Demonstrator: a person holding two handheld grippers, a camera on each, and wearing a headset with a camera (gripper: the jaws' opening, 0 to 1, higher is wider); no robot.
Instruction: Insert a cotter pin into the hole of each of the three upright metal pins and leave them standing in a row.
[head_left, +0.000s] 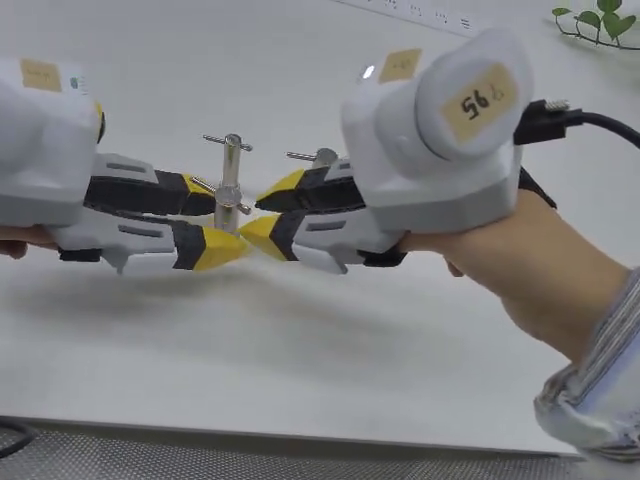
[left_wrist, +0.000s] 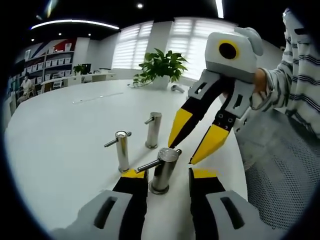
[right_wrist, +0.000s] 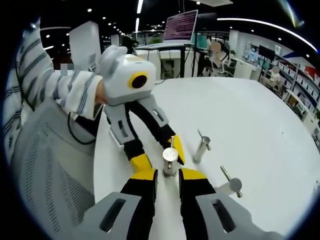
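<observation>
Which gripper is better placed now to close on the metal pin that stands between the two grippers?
Left, probably. In the left gripper view the nearest pin stands between the left gripper's open jaws, while the right gripper's tips end just short of it.

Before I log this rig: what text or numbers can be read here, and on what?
"56", handwritten, further marks unclear: tan sticker on the right gripper.
Smaller sticker on the same gripper: blurred.
Corner sticker on the left gripper: blurred.
Monitor: text too small.
</observation>
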